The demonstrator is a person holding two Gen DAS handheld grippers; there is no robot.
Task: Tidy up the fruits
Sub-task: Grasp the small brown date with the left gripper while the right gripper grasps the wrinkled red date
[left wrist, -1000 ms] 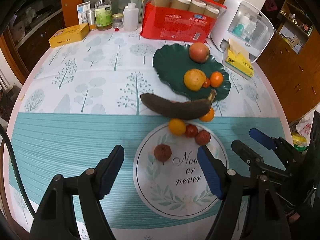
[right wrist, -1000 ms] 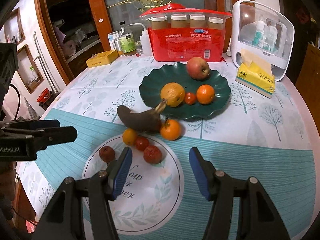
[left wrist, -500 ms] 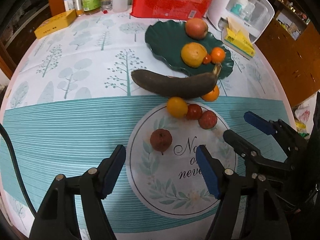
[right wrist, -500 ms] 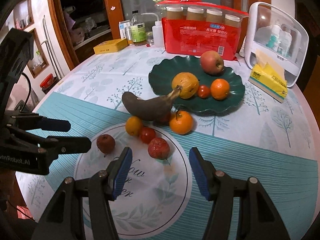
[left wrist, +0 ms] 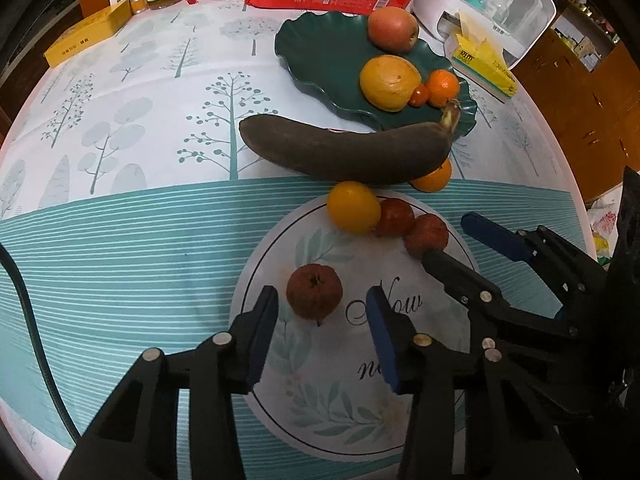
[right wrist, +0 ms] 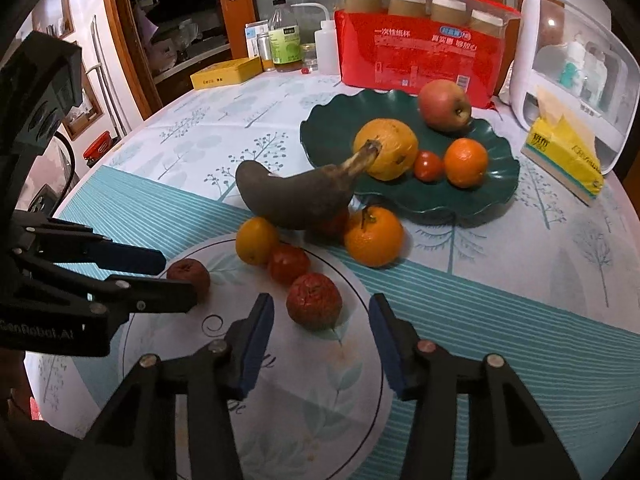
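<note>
- Your left gripper (left wrist: 322,316) points down at the table (left wrist: 120,240). Its fingers (left wrist: 262,320) are apart and closing.
- A wrinkly red fruit (left wrist: 315,296) sits between those fingers, near their tips. The fingers do not touch it yet.
- Your right gripper (right wrist: 320,328) points down too. Its fingers (right wrist: 256,336) are apart and closing.
- A second wrinkly red fruit (right wrist: 314,301) sits between those fingers, closer to the left one. They do not squeeze it yet.
- Just past the right fingers lie a small red tomato (right wrist: 289,264) and a small yellow fruit (right wrist: 256,240), touching each other.
- Further ahead lies a dark banana (right wrist: 296,196), with an orange (right wrist: 374,236) beside it.
- Its stem leans on the green plate (right wrist: 496,196).
- The plate holds an apple (right wrist: 444,106) and more fruit.
</note>
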